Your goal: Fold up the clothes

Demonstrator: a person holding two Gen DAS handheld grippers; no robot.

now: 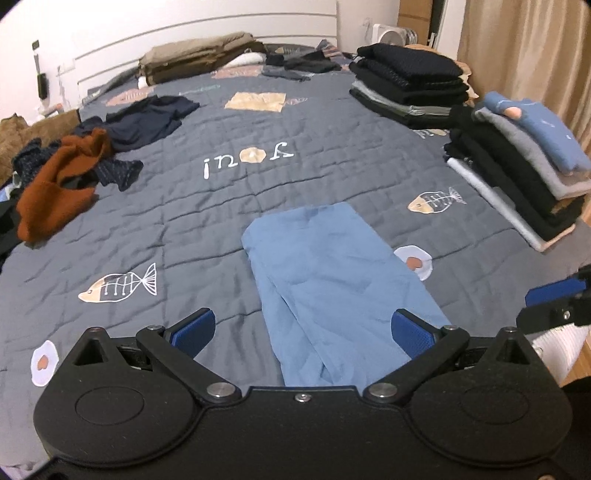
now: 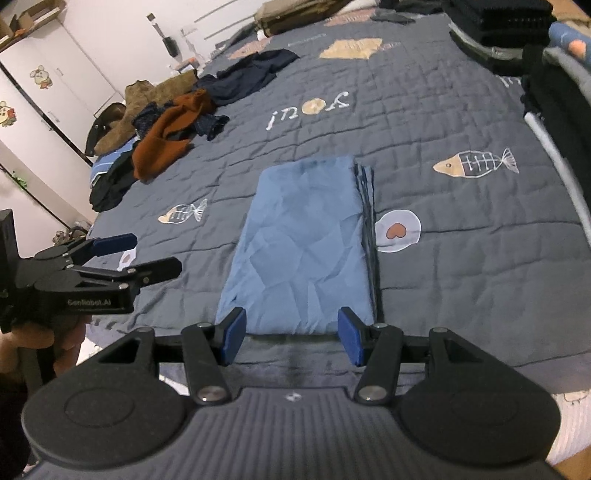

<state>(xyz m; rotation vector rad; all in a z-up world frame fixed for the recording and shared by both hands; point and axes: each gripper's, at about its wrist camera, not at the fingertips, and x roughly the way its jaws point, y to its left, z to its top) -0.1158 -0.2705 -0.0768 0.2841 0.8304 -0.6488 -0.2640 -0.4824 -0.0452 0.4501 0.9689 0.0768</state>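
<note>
- My left gripper (image 1: 301,330) hovers above the near end of the light blue garment (image 1: 332,280); its blue-padded fingers (image 1: 194,328) are spread wide and grip nothing.
- My right gripper (image 2: 291,338) sits just short of the garment's near edge, fingers (image 2: 349,338) spread apart, nothing between them.
- The light blue garment (image 2: 303,247) lies flat on the bed (image 2: 461,258), folded into a long rectangle running away from me; in the right wrist view, stacked layer edges show along its right side.
- It rests on a grey quilted cover (image 1: 184,221), just beside a fried-egg patch with a heart (image 2: 397,230), and between two fish-skeleton patches (image 2: 476,164).
- In the right wrist view I see the left gripper (image 2: 122,254) off to the left, held by a hand (image 2: 44,343), well clear of the garment.
- On the right side of the bed stand two stacks of folded clothes: a dark one (image 1: 410,85) farther back and a nearer one topped by a blue sweater (image 1: 535,129).
- On the left lies an unfolded heap: a rust-orange garment (image 1: 62,181) with dark navy pieces (image 1: 147,118) around it.
- An olive-brown folded bundle (image 1: 199,55) lies near the white headboard (image 1: 207,26).
</note>
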